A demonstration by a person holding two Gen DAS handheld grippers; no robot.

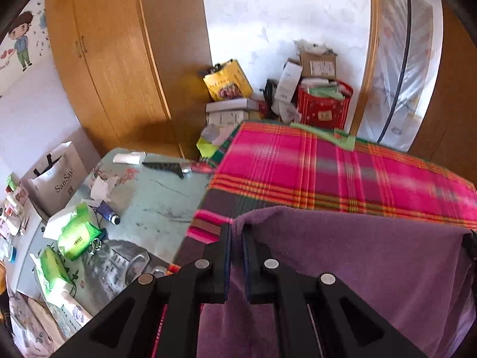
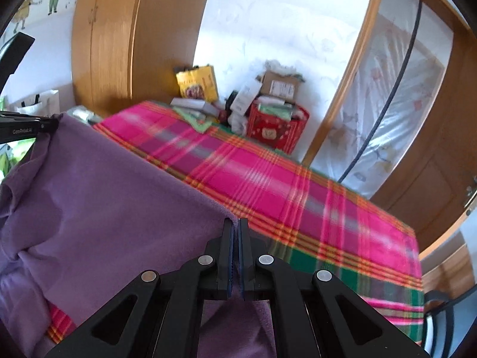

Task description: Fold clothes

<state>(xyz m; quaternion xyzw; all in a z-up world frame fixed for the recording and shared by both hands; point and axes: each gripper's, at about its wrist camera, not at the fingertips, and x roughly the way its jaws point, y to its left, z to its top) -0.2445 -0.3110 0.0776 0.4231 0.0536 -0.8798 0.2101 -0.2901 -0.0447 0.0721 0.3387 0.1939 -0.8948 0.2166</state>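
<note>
The left claw (image 1: pixel 236 232) is pinched narrow on one top corner of a purple garment (image 1: pixel 357 262), with cloth bunched between its black fingers (image 1: pixel 224 256). The right claw (image 2: pixel 235 226) is clamped nearly closed on the opposite corner. Between the two, the garment's top edge runs taut and the rest hangs down in front of both cameras. In the right wrist view the left claw shows at the far left, gripping its corner.

Below and beyond the garment lies a bed (image 1: pixel 328 164) covered with a pink plaid blanket crossed by orange and green stripes. A folded green cloth (image 1: pixel 325 134) rests at the bed's far edge.

To the left of the bed stands a counter (image 1: pixel 167 197) with a pale floral cover. It carries green tissue packs (image 1: pixel 79 232), a white paper bag (image 1: pixel 56 176), a dark tube and small bottles.

On the floor past the bed sit a yellow bag (image 1: pixel 228 80), a red box (image 1: pixel 325 107) stuffed with packets, and cardboard cartons against a white wall. A wooden wardrobe (image 1: pixel 119 59) fills the left corner; a wooden door frame with a plastic-covered sheet stands to the right. A cartoon sticker (image 1: pixel 22 38) marks the left wall.
</note>
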